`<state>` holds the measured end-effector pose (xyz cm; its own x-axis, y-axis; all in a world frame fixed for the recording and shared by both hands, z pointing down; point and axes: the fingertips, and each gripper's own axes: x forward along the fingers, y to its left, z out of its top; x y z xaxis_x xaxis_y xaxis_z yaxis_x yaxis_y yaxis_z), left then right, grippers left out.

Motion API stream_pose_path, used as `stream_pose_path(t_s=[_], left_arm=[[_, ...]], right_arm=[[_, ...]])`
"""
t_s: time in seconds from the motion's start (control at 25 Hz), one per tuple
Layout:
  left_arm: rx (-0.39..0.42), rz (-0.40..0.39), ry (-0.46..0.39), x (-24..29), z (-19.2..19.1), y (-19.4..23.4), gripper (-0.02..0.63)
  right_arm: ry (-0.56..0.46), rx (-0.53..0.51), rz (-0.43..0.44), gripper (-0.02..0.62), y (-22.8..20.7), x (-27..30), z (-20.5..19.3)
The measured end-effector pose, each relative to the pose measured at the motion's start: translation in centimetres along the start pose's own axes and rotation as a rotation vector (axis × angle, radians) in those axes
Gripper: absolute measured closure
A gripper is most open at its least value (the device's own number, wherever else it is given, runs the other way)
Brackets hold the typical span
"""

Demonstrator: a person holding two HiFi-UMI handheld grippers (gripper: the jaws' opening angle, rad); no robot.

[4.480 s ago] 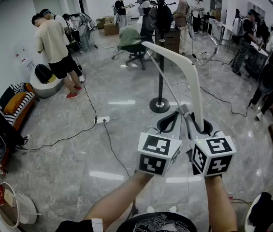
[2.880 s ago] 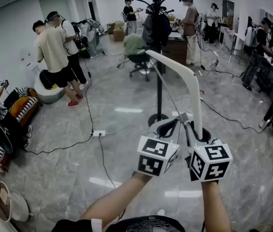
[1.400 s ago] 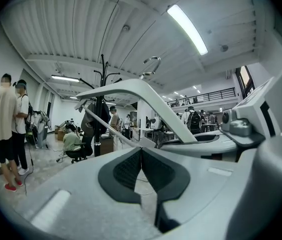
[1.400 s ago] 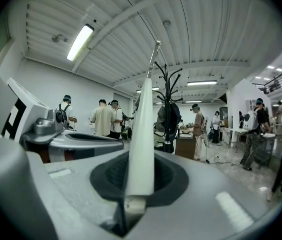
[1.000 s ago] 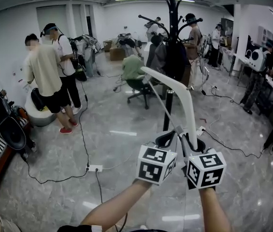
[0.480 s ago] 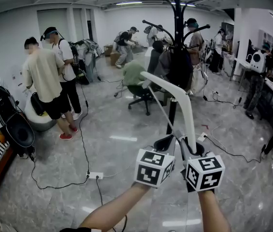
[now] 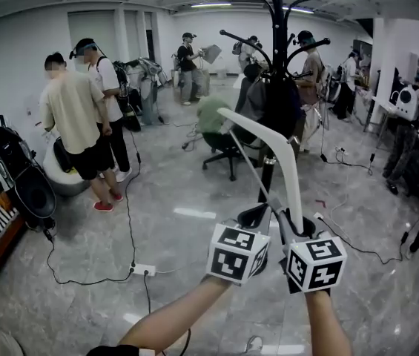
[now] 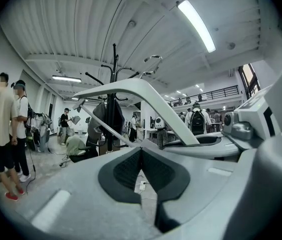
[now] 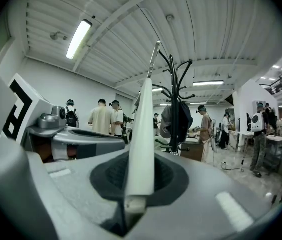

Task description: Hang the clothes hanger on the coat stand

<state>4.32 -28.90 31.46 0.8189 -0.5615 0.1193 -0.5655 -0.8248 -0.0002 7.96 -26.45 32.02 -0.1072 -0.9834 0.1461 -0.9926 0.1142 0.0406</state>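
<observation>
A white clothes hanger (image 7: 287, 158) rises up and away from my right gripper (image 7: 297, 225), which is shut on the lower end of its broad arm. In the right gripper view that arm (image 9: 143, 144) sits between the pads of the right gripper (image 9: 141, 164). My left gripper (image 7: 253, 215) is close beside it on the left, shut, with floor showing under its touching tips (image 8: 141, 151). The hanger's thin bar (image 8: 106, 126) runs down to those tips; I cannot tell whether it touches them. The black coat stand (image 7: 276, 87) stands just beyond, hung with dark clothes.
Two people (image 7: 76, 124) stand at the left beside a white tub. An office chair with a green garment (image 7: 220, 136) is left of the stand. Cables and a power strip (image 7: 144, 270) lie on the grey floor. More people (image 7: 406, 132) work at the right.
The coat stand has come nearer and stands taller in view. Both grippers and the hanger keep the same hold and pose. People in the background have shifted.
</observation>
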Motion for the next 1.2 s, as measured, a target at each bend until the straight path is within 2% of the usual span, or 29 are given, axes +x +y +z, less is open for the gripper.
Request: stream_pose_path(t_s=[0.24, 0.64, 1.2], left_arm=[[-0.004, 0.056, -0.01, 6.2, 2.1, 0.1, 0.6], [-0.011, 0.127, 0.0, 15.4, 3.4, -1.2, 0.6], [-0.015, 0.208, 0.007, 19.9, 4.5, -0.5, 0.6]], right_arm=[[-0.004, -0.028, 0.057, 0.546, -5.6, 3.1, 1.3], [-0.009, -0.056, 0.136, 0.546, -14.6, 6.9, 2.1], [0.0, -0.109, 0.222, 0.546, -18.8, 10.5, 3.0]])
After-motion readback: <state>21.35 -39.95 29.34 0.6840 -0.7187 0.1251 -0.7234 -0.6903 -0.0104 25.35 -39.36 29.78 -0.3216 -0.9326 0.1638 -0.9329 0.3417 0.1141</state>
